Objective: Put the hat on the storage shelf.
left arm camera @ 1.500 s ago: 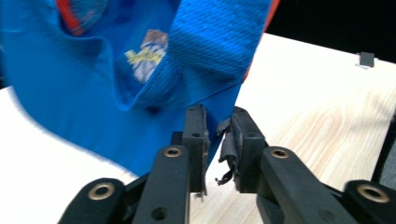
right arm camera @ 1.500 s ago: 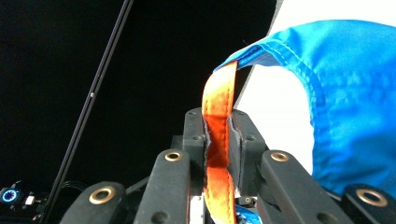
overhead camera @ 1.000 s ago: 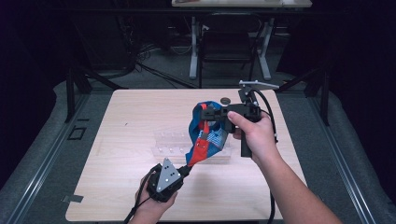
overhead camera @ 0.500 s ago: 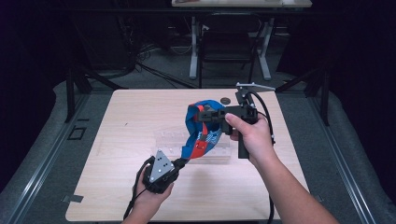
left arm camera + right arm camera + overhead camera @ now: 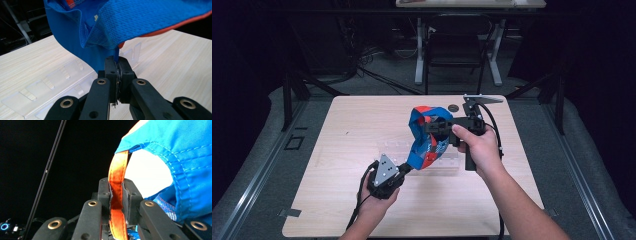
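The left gripper (image 5: 404, 169) is clenched on the edge of a blue cap (image 5: 428, 137), its 2 pads (image 5: 110, 67) pinching a thin fold of blue fabric, as the left gripper view shows. The right gripper (image 5: 438, 127) is clamped on the cap's orange strap (image 5: 117, 195), which runs between its pads (image 5: 103, 192) and up to the blue cloth. In the high view the cap hangs stretched between the 2 grippers above the wooden table (image 5: 337, 135), higher at the right gripper and lower at the left. Below it a clear plastic tray (image 5: 449, 162) with small compartments lies on the table. A small dark round object (image 5: 454, 107) sits near the far edge, behind the right gripper.
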A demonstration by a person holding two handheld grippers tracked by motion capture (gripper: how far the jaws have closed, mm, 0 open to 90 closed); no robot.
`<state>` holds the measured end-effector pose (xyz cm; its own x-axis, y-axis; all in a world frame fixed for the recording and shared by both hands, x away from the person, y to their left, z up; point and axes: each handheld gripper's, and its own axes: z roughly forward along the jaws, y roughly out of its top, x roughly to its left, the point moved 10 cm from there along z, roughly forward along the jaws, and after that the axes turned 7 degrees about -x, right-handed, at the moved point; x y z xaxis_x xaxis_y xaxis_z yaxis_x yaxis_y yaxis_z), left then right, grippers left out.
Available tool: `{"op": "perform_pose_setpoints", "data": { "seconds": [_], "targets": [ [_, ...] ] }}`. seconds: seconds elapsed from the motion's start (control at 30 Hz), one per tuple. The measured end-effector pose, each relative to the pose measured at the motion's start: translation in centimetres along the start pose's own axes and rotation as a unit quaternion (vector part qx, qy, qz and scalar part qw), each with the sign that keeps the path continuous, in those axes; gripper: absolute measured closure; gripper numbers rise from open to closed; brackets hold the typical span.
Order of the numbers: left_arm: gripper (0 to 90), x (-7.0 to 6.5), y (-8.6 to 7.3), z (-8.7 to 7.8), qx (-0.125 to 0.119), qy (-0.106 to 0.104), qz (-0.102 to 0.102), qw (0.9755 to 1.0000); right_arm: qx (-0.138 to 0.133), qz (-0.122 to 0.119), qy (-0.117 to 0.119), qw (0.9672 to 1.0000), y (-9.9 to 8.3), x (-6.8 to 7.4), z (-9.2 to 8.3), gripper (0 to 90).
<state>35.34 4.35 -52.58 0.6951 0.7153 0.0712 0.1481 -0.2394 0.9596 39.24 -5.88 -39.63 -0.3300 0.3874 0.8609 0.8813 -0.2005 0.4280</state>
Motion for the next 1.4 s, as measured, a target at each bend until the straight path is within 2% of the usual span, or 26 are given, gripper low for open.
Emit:
{"op": "perform_pose_setpoints", "data": {
  "seconds": [0.07,0.13,0.47,0.7,0.9,1.17,1.4],
  "targets": [
    [88.6,0.2,0.0,0.1,-0.003,0.002,-0.002,1.0000,0.000,0.003,-0.001,1.0000,0.0,-0.4,0.0,78.6],
    [88.6,0.4,0.0,0.2,-0.001,0.010,0.005,0.9999,0.001,0.005,0.000,1.0000,0.0,-0.7,0.1,78.6],
    [88.6,0.6,-0.8,0.6,0.008,0.009,0.008,0.9999,0.002,0.009,-0.004,0.9999,-0.1,-1.1,0.6,78.6],
    [88.6,0.5,-1.1,0.8,0.009,0.005,0.007,0.9999,0.003,-0.003,-0.023,0.9997,-0.1,-2.0,0.6,78.5],
    [88.6,0.7,-1.1,0.7,0.009,0.007,0.014,0.9998,-0.003,0.000,-0.034,0.9994,0.2,-3.0,0.5,78.4],
    [88.6,0.8,-1.2,0.5,0.012,0.006,0.016,0.9998,-0.011,0.004,-0.035,0.9993,0.4,-3.1,0.5,78.3],
    [88.6,1.2,-1.2,0.4,0.006,0.000,0.004,1.0000,-0.013,-0.004,-0.042,0.9990,0.5,-3.2,0.8,75.1]
  ]
}}
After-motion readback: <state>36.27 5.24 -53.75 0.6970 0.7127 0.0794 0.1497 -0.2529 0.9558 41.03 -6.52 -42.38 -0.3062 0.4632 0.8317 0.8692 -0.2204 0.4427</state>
